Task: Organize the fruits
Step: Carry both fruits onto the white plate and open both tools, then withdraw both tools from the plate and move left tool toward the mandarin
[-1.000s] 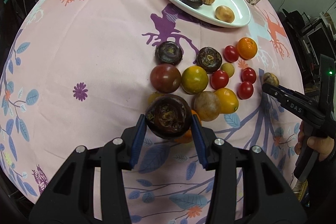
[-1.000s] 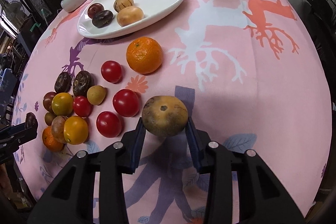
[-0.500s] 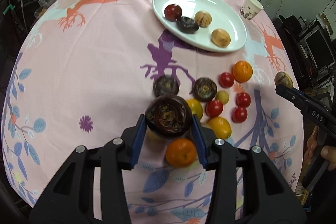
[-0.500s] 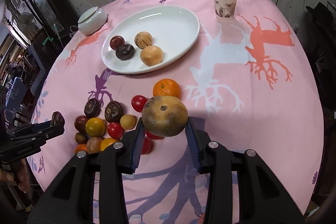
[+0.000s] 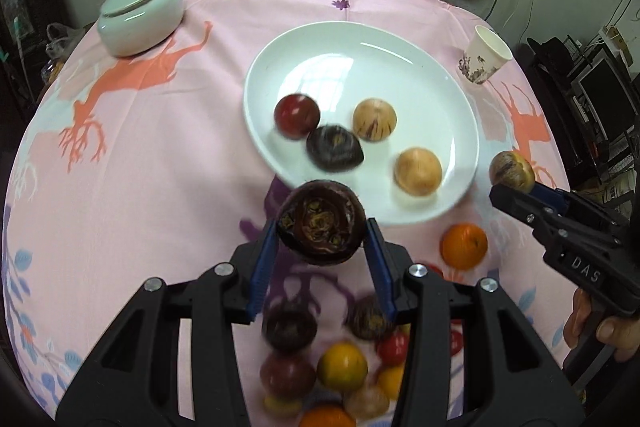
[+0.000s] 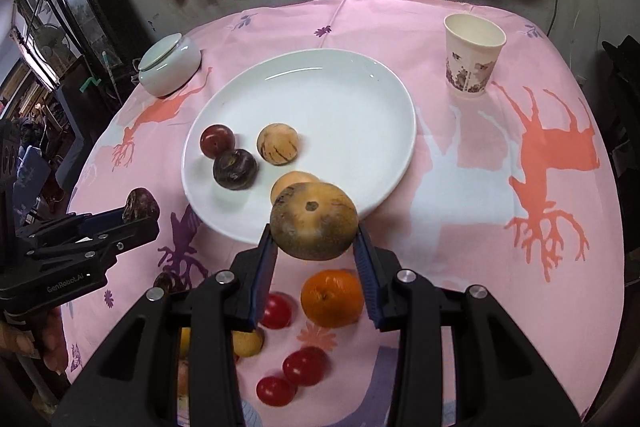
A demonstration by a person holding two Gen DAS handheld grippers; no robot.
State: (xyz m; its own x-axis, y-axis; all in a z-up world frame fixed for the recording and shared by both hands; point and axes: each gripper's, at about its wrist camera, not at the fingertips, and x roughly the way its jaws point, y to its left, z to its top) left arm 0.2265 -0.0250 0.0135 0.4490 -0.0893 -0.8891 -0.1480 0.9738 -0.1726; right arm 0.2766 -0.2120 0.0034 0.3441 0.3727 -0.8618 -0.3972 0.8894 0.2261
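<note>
My left gripper (image 5: pixel 322 227) is shut on a dark purple mangosteen (image 5: pixel 322 221) and holds it in the air at the near rim of the white oval plate (image 5: pixel 360 39). My right gripper (image 6: pixel 314 227) is shut on a tan-brown round fruit (image 6: pixel 314 221), held above the plate's (image 6: pixel 320 79) near edge. The plate holds a red plum (image 6: pixel 217 141), a dark plum (image 6: pixel 235 169), a striped tan fruit (image 6: pixel 277 142) and another tan fruit (image 5: pixel 418 171). Each gripper shows in the other view: the right one (image 5: pixel 514 173), the left one (image 6: pixel 140 207).
Loose fruit lies on the pink tablecloth below the grippers: an orange (image 6: pixel 332 297), red tomatoes (image 6: pixel 305 365), yellow and dark fruits (image 5: pixel 342 367). A paper cup (image 6: pixel 474 57) stands at the back right, a lidded white bowl (image 6: pixel 168 63) at the back left.
Both grippers have lifted and moved forward from the fruit pile toward the plate, each still holding its fruit. The plate now looms much closer in both views.
</note>
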